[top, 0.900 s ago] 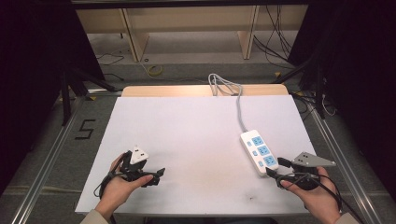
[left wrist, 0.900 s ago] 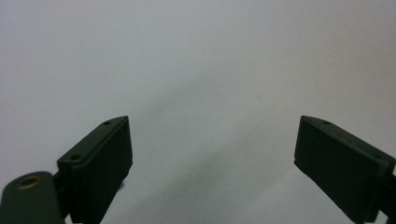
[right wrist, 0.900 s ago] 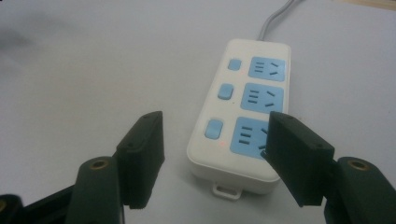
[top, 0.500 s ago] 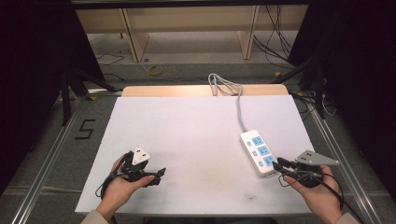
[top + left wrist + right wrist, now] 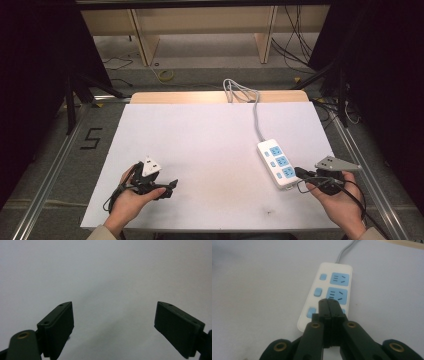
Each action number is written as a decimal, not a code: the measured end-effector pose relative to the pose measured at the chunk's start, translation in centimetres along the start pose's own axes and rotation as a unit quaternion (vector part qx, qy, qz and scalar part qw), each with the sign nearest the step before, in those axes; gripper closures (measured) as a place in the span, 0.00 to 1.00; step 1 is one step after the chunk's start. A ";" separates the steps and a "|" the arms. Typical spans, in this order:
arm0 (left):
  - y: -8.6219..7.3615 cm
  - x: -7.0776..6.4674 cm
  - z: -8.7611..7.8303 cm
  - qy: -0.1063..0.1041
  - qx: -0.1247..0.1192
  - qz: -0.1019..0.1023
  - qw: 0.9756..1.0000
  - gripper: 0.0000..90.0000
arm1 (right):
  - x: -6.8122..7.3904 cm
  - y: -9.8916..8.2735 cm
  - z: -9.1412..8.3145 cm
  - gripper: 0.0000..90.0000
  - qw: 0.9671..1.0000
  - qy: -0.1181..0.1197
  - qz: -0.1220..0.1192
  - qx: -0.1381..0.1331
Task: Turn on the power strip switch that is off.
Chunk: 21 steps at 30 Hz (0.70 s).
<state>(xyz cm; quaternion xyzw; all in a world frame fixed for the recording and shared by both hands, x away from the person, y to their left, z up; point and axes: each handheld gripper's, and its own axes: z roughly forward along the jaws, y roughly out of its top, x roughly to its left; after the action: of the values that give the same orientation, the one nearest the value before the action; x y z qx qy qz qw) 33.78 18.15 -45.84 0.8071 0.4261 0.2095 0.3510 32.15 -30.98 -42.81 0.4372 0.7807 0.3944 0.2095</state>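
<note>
White and pale blue, the power strip (image 5: 277, 164) lies flat on the counter (image 5: 210, 150) at about four o'clock from its middle, its long body running from roughly eleven o'clock down to five o'clock. Its grey cable (image 5: 255, 112) leaves the far end and runs toward twelve o'clock, where it bunches in loops at the counter's far edge. The face of the power strip carries three blue sockets in a row, each with a small blue switch beside it.

My right hand-held gripper (image 5: 300, 172) sits at the near end of the power strip, on its five o'clock side, pointing toward nine o'clock. Its jaws are pressed fully together with nothing between them. In the right gripper view the closed tips (image 5: 328, 305) lie over the nearest socket, between that socket and its switch; I cannot tell whether they touch the plastic or hang just above it. The grey three-cornered plate (image 5: 337, 163) rides on top of this hand-held gripper, and my right hand (image 5: 335, 197) comes in from the near edge.

My left hand-held gripper (image 5: 170, 186) is well apart from the power strip, at about eight o'clock on the counter, held low in my left hand (image 5: 132, 200). Its jaws stand wide apart and hold nothing. In the left gripper view its two black pads (image 5: 60, 327) frame bare white counter surface.
</note>
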 end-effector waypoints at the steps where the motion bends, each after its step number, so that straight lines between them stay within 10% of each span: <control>1: 0.0 0.0 0.0 0.000 0.002 0.002 1.000 0.17 | 0.0 0.1 0.1 1.00 1.000 0.000 0.000 0.002; 21: 0.1 -0.1 0.2 -0.001 0.004 0.000 1.000 0.17 | 0.1 2.0 1.6 1.00 1.000 0.019 0.002 0.018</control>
<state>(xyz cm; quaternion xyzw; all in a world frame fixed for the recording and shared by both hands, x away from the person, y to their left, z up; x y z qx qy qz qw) 33.90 17.99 -45.90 0.8088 0.4263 0.2075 0.3480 34.23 -29.61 -42.23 0.4348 0.7905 0.3891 0.1861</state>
